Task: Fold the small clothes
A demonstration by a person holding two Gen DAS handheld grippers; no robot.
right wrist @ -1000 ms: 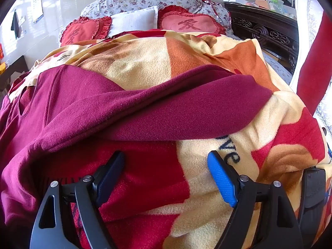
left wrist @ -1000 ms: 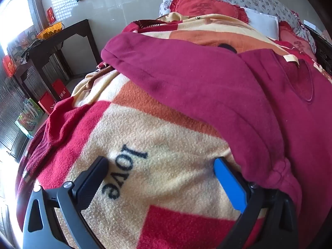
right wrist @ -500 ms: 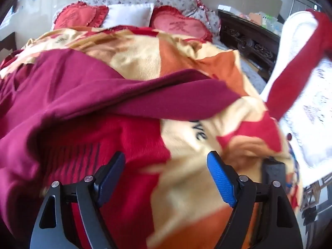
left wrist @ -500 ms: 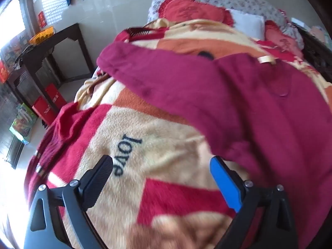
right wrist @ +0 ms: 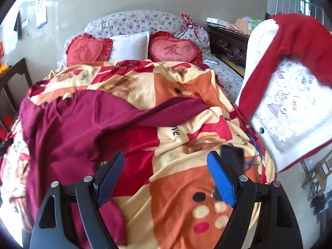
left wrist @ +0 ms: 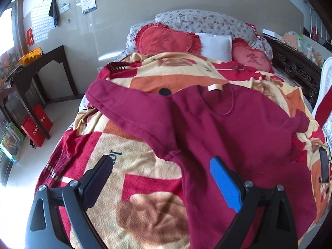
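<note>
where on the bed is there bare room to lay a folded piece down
Free blanket: the near patch between the maroon top and the black phone, and the stretch between the top's collar and the heart pillows. Crowded: the middle, where the top and its spread sleeves lie, and the phone's edge.

Bright daylight from the left, blown-out glare there, fisheye-curved edges, slight blur.
</note>
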